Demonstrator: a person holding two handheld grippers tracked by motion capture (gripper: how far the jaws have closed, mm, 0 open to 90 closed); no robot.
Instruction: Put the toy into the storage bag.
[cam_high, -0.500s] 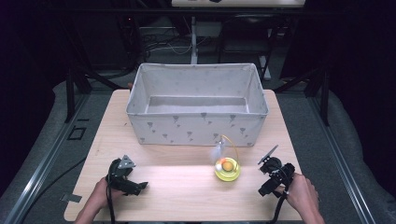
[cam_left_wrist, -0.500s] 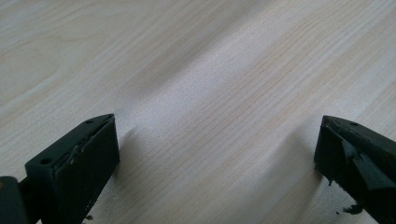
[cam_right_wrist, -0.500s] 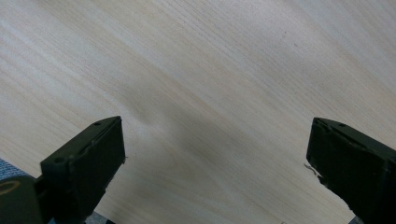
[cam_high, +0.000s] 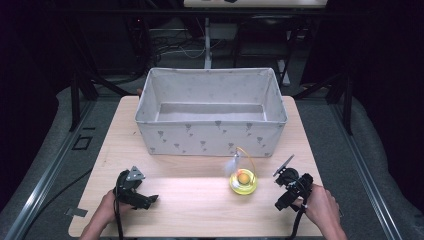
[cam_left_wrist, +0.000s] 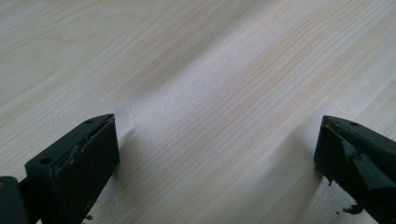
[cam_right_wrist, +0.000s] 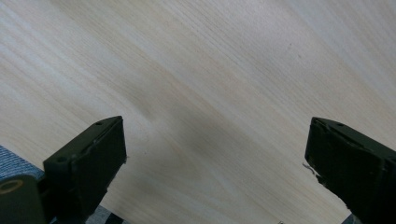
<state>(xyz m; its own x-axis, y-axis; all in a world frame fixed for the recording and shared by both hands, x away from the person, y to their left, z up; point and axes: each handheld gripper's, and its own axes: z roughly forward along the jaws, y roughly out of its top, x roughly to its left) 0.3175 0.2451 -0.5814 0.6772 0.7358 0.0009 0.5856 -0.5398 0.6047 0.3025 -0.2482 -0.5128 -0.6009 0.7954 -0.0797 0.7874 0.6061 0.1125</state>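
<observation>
A small yellow translucent dish (cam_high: 243, 182) with an orange ball in it and a thin yellow loop above it sits on the wooden table (cam_high: 200, 210), just in front of the bin's right half. My left gripper (cam_high: 142, 196) rests low at the table's front left, held by a hand. In the left gripper view it (cam_left_wrist: 217, 140) stands open over bare wood. My right gripper (cam_high: 287, 194) is at the front right, a short way right of the dish. In the right gripper view it (cam_right_wrist: 217, 140) is open too, with nothing between its jaws.
A large grey fabric bin (cam_high: 212, 135) with a small printed pattern stands open across the back half of the table. Dark frame legs and cables lie on the floor beyond. The table's near edge shows at the lower left of the right gripper view.
</observation>
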